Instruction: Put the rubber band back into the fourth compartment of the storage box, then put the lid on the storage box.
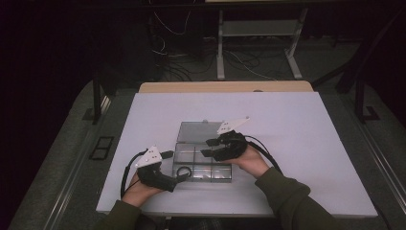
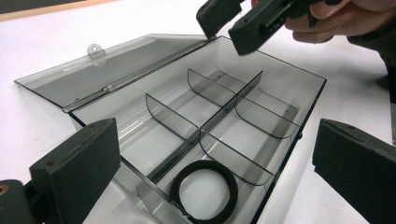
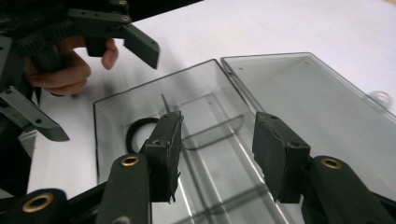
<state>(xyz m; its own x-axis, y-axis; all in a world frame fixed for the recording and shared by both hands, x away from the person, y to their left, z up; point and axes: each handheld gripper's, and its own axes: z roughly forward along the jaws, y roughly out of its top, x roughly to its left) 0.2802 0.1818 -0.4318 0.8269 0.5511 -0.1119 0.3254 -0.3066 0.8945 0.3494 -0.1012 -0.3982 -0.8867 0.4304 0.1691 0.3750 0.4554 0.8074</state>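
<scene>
Organizer box, smoky clear plastic with dividers, sits open on the white tabletop between the two grippers, its lid folded flat on the far side. A black ring lies in the near corner compartment; in the left gripper view it rests just ahead of the jaws and slightly below them, between the two pads. The other compartments look empty.

The left gripper hovers at the box's near left corner with its jaws spread wide and nothing between them, one pad outside the box wall, the other over the near rim. The right gripper hangs above the middle compartments, jaws likewise spread and holding nothing; from its own camera the dividers lie directly beneath the gap and the ring sits beyond the left jaw.

My reading is that the step in hand is handling the ring in its compartment: either it has just been put down there, or it is about to be lifted out. I cannot tell which. If it is to be picked up, the next move calls for the left jaws to dip into the compartment, straddle one side of the ring's band clear of the divider, then close. If the ring is done with, closing calls for a jaw to reach past the box and swing the lid over.
</scene>
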